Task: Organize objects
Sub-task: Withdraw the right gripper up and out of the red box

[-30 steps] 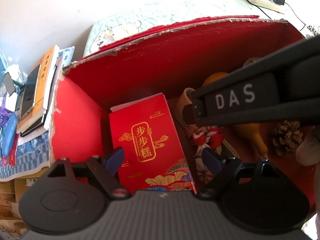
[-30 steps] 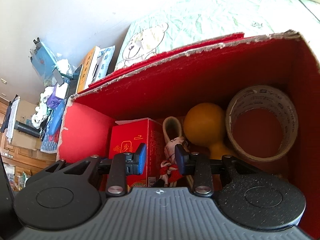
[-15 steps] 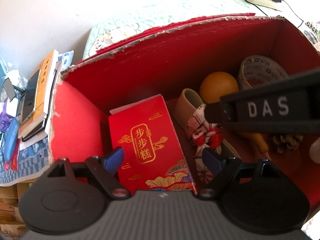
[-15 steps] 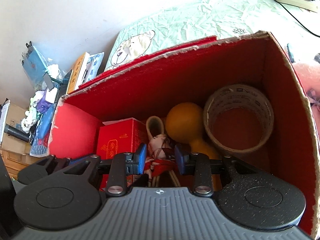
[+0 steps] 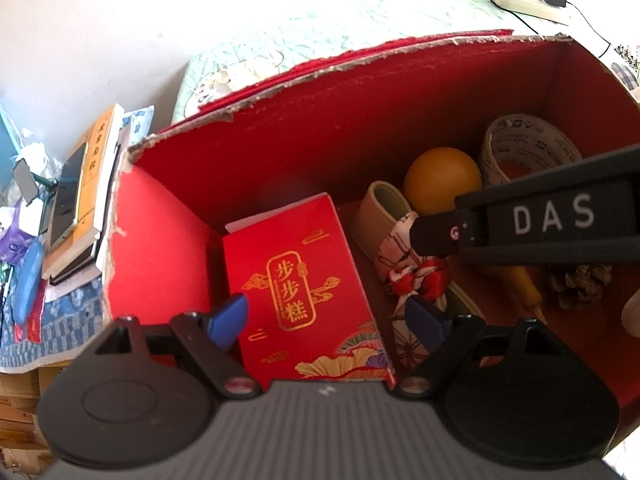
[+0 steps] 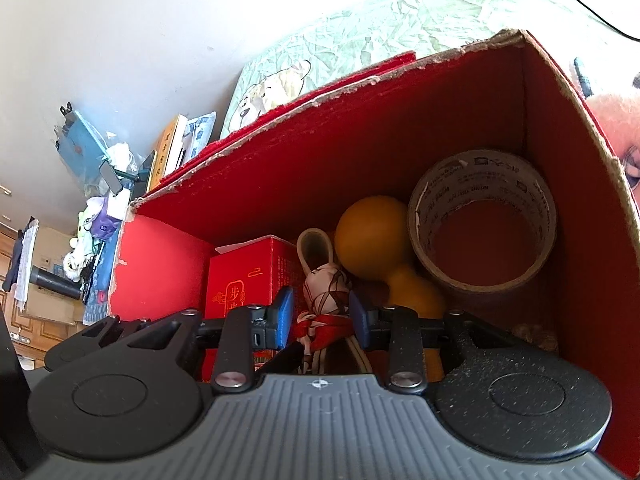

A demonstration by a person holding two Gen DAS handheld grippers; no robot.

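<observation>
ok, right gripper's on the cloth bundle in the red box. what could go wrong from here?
1. The cloth bundle sits tight between the gift carton and the orange gourd; lifting could drag or tip either.
2. Soft fabric may slip from the right gripper, whose hold looks loose.
3. The left gripper hangs open close by; the two may collide inside the red box.
</observation>
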